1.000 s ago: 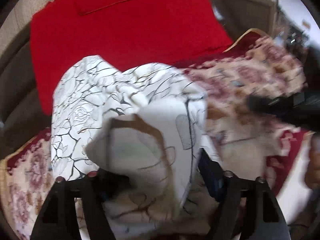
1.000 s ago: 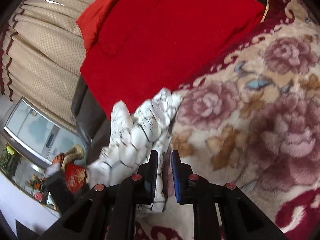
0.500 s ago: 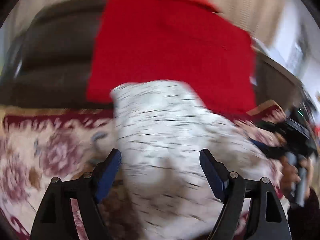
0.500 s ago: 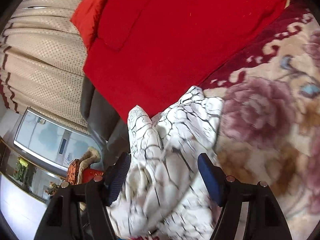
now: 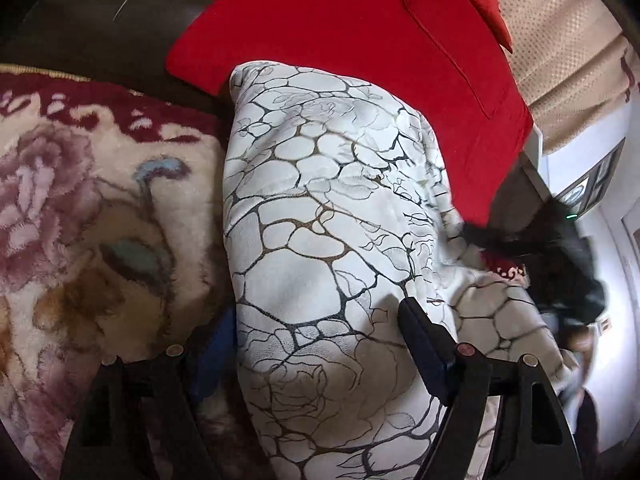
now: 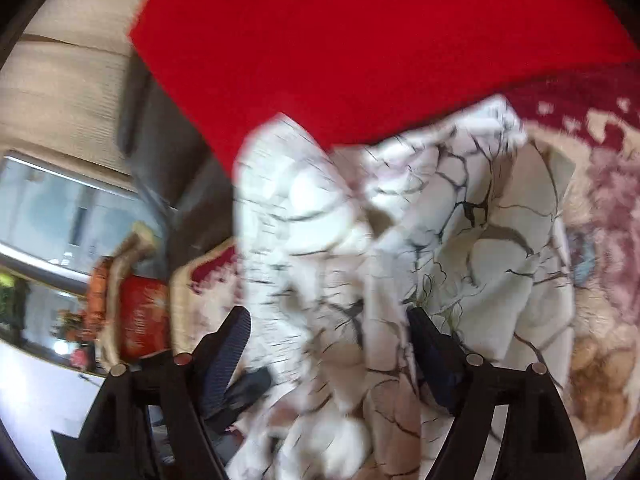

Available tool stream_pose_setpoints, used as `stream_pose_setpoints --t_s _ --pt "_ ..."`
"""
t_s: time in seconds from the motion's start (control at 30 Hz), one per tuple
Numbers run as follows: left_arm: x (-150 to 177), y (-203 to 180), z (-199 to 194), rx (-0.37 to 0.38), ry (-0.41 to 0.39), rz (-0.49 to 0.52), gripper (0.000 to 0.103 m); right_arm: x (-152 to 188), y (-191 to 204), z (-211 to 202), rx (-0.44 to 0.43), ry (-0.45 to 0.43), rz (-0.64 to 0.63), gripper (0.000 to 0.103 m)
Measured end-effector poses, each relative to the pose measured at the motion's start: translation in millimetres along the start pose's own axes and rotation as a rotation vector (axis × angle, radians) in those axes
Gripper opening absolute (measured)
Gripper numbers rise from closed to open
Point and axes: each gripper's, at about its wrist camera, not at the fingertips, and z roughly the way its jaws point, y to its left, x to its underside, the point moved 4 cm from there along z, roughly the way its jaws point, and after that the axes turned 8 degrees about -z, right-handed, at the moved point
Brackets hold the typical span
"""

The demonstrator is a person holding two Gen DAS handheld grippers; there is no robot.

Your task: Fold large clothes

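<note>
Blurring garment (image 6: 360, 240) in right view, left gripper (image 5: 320, 344) pad half-hidden.

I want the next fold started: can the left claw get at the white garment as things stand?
Probably yes: the left claw is open with the white garment bulging between its fingers, nothing lying over it.

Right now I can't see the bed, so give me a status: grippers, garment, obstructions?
Left gripper open. Right gripper opening, nothing pinched. White crackle-print garment lies bunched on the floral plush blanket. Red cloth behind it, not obstructing.
</note>
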Motion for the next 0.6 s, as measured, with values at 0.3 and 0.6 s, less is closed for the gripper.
stream_pose_setpoints --t_s 0.3,0.6 --pt "2.7 8.1 -1.7 0.112 0.017 -0.037 0.080 9.4 11.2 7.1 -0.068 -0.072 -0.056 0.017" --pt "6.3 -14.2 -9.2 0.180 -0.003 0.008 0.080 22.8 35.1 -40.8 -0.413 -0.239 -0.065 0.014"
